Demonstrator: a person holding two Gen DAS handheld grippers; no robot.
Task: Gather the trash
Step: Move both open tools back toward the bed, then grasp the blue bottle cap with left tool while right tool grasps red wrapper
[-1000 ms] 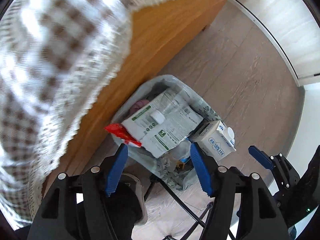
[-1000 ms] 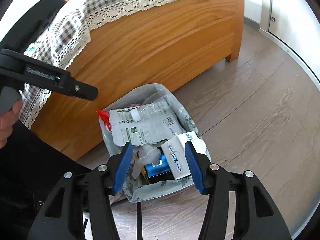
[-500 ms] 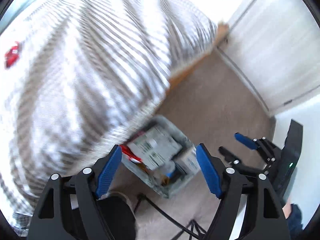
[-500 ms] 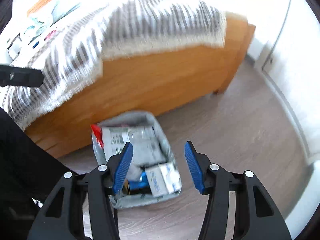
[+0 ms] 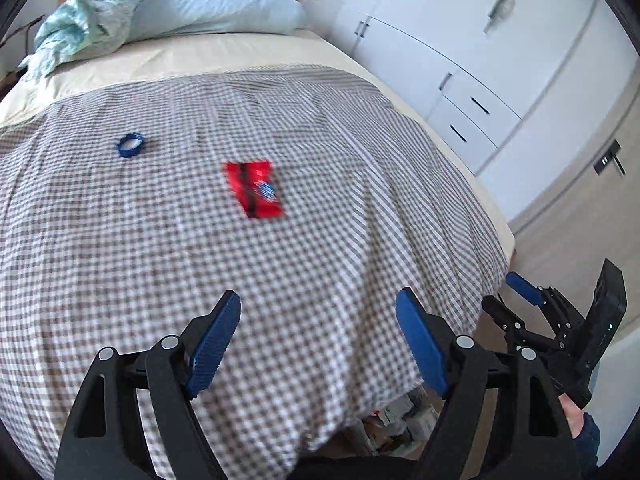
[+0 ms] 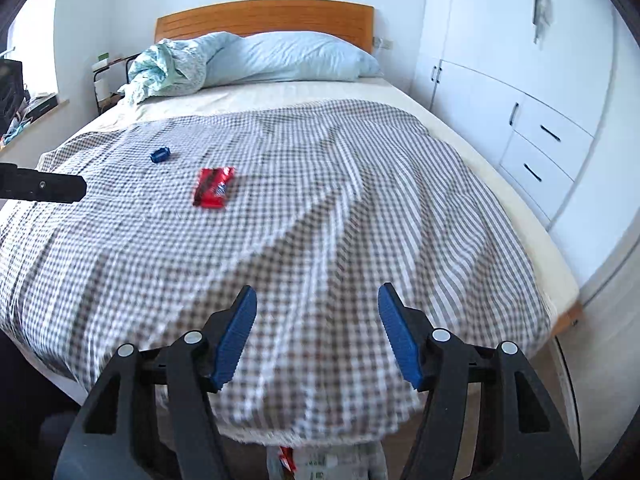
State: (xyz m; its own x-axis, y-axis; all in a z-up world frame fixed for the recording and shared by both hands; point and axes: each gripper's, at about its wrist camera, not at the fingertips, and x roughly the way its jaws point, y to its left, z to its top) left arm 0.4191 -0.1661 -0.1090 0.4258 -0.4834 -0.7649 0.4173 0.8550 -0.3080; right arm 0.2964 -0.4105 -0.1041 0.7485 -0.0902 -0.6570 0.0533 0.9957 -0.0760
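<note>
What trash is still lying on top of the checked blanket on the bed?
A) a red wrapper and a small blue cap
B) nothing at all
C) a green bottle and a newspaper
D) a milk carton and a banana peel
A: a red wrapper lies flat on the checked blanket, with a small blue cap a little beyond it toward the pillows; no other trash shows on the blanket.
</note>
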